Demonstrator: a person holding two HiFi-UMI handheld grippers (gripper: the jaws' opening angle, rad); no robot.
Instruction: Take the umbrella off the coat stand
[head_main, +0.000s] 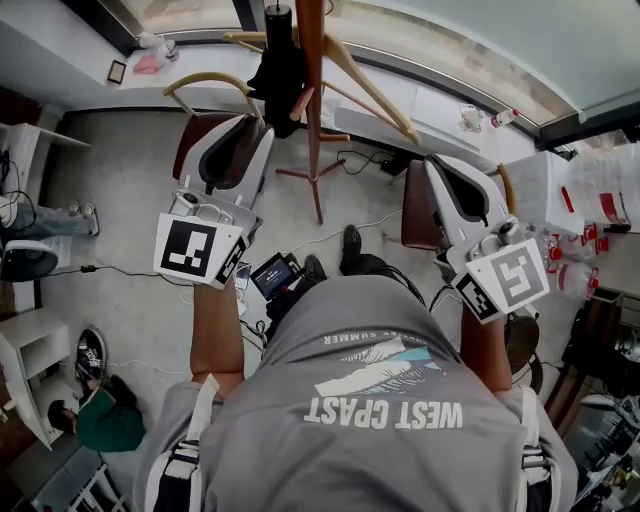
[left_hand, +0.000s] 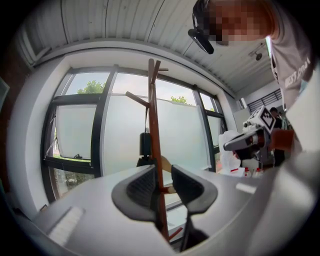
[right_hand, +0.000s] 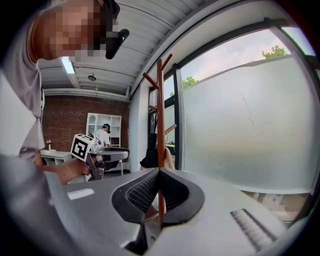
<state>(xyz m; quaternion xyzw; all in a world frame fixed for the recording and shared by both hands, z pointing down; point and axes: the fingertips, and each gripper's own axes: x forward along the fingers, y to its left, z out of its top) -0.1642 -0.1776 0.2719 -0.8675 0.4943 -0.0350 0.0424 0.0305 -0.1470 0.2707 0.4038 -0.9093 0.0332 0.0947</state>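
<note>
The coat stand (head_main: 312, 110) is a red-brown wooden pole with angled pegs, in front of the window. A black folded umbrella (head_main: 278, 70) hangs from one peg on its left side. My left gripper (head_main: 255, 125) is just short of the umbrella. In the left gripper view its jaws (left_hand: 163, 177) stand a little apart with nothing between them, and the pole (left_hand: 153, 130) and umbrella (left_hand: 145, 147) show beyond the gap. My right gripper (head_main: 445, 180) is right of the stand. Its jaws (right_hand: 159, 173) are shut and empty, with the stand (right_hand: 160, 115) and umbrella (right_hand: 150, 157) ahead.
A chair with a curved wooden back (head_main: 205, 85) stands under the left gripper and another chair (head_main: 420, 215) under the right one. Cables run over the floor (head_main: 130, 270). A table with bottles (head_main: 585, 215) is at right. A seated person (head_main: 100, 420) is at lower left.
</note>
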